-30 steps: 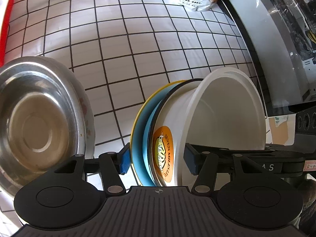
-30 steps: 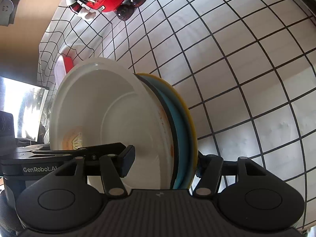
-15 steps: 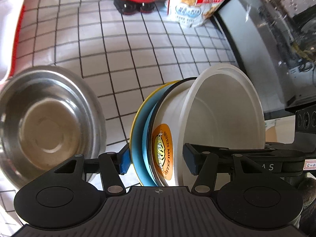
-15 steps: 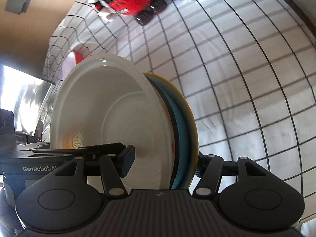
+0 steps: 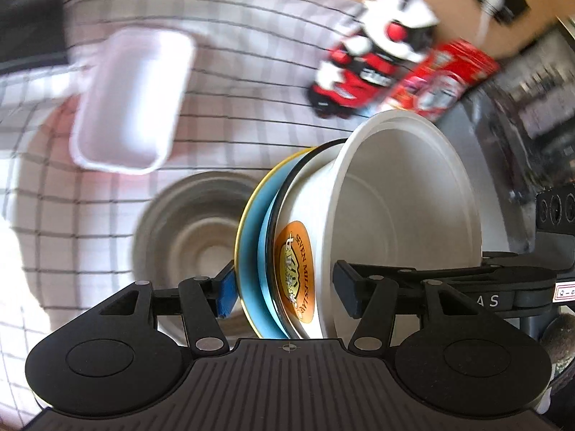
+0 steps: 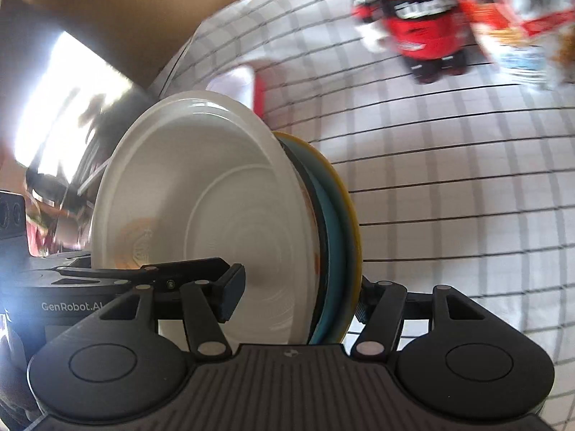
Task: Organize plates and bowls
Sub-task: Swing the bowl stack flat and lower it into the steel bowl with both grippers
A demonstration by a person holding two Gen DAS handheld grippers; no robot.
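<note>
Both tongs, left (image 5: 285,296) and right (image 6: 296,296), pinching one stack: one white bowl (image 5: 402,215), one blue plate (image 5: 249,262), one yellow plate (image 6: 350,201). One steel bowl (image 5: 190,230) on tabletop (image 6: 467,197).

Both tools rose away from the surface (image 5: 222,54) together, carrying the stack of white bowl (image 5: 402,215) and blue plate (image 5: 251,251) upward. Under the left tool (image 5: 284,292), the steel bowl (image 5: 194,240) slid from the far left to just left of the stack and shrank. A white tray (image 5: 133,97) came fully into view ahead on the left, and the red toy (image 5: 363,68) and snack bag (image 5: 442,82) drew in toward the stack's top. From the right tool (image 6: 294,300), the toy (image 6: 420,18) swung from upper left to upper right, and the background blurred.
</note>
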